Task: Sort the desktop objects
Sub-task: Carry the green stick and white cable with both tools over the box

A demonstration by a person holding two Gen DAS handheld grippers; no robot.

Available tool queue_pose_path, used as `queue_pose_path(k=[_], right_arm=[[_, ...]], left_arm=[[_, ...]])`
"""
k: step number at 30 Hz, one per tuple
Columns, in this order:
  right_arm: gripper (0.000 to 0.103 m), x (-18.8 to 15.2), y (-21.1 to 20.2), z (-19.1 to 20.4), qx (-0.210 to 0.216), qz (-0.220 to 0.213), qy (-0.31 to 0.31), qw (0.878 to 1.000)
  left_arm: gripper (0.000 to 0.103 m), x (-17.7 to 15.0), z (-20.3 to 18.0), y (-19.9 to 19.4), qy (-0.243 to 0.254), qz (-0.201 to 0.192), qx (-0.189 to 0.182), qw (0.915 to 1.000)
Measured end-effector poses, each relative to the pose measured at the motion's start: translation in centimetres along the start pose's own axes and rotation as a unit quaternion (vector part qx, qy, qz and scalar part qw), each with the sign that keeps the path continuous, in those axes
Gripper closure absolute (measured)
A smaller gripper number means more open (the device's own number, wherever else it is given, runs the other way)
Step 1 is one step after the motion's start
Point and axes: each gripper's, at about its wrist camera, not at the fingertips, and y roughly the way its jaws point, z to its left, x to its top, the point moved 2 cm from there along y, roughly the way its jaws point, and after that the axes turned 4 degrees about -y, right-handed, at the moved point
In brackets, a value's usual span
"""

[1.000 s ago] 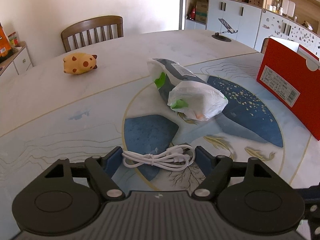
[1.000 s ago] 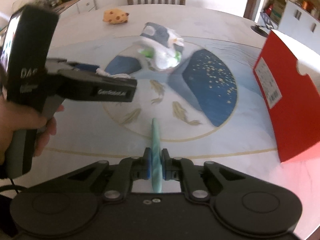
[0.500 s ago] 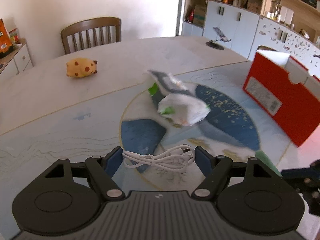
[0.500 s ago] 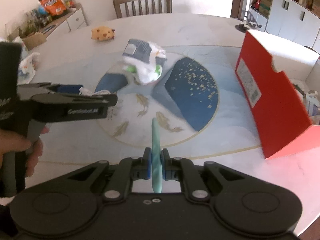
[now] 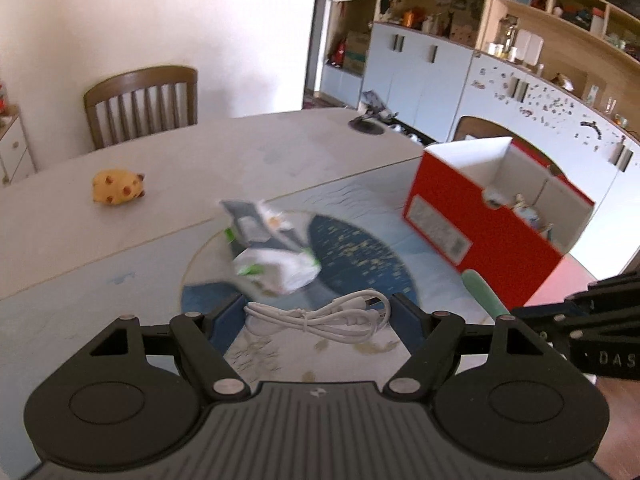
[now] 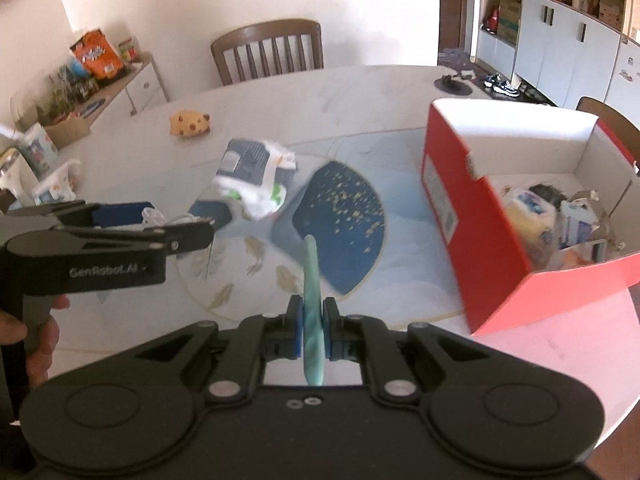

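One round marble table [image 6: 360, 92] with blue inlay, chair [image 6: 268, 50] behind. Red box [image 6: 452, 216] stands open at right; plastic bag [image 6: 256, 180] and yellow toy [image 6: 188, 122] lie left of it. Left gripper [image 5: 318, 312] clasps white cable [image 5: 320, 318]; right gripper [image 6: 312, 320] pinches green stick [image 6: 310, 280].

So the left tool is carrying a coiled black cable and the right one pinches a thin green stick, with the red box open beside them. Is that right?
Not quite: the cable between the left gripper's fingers is white, not black, as the left wrist view shows. The rest holds: the right gripper pinches the thin green stick, and the red box is open.
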Motion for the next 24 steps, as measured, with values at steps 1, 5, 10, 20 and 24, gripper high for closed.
queue_pose_path(k=[1,5,10,20,24], right_arm=[[0.094,0.1,-0.4,-0.4,0.002,-0.003,0.002,1.0],[0.094,0.8,-1.7,-2.3,0.009,-0.013,0.011,1.0],[0.094,1.6,-3.2,-4.7,0.014,-0.027,0.015,0.999],[0.094,3.1,-5.4,-11.5,0.006,-0.051,0.018,0.999],[0.094,3.3,-5.7,-14.2,-0.001,-0.056,0.017,0.998]], left_arm=[[0.025,0.3,-0.5,-0.2,0.0,-0.001,-0.004,1.0],[0.025,1.4,-2.6,-0.7,0.009,-0.01,-0.013,0.9998],[0.025,2.7,-5.3,-0.7,0.017,-0.016,-0.025,0.9994],[0.025,5.9,-11.3,0.6,0.039,-0.039,-0.043,0.9975],[0.025,6.6,-13.8,1.9,0.046,-0.04,-0.048,0.997]])
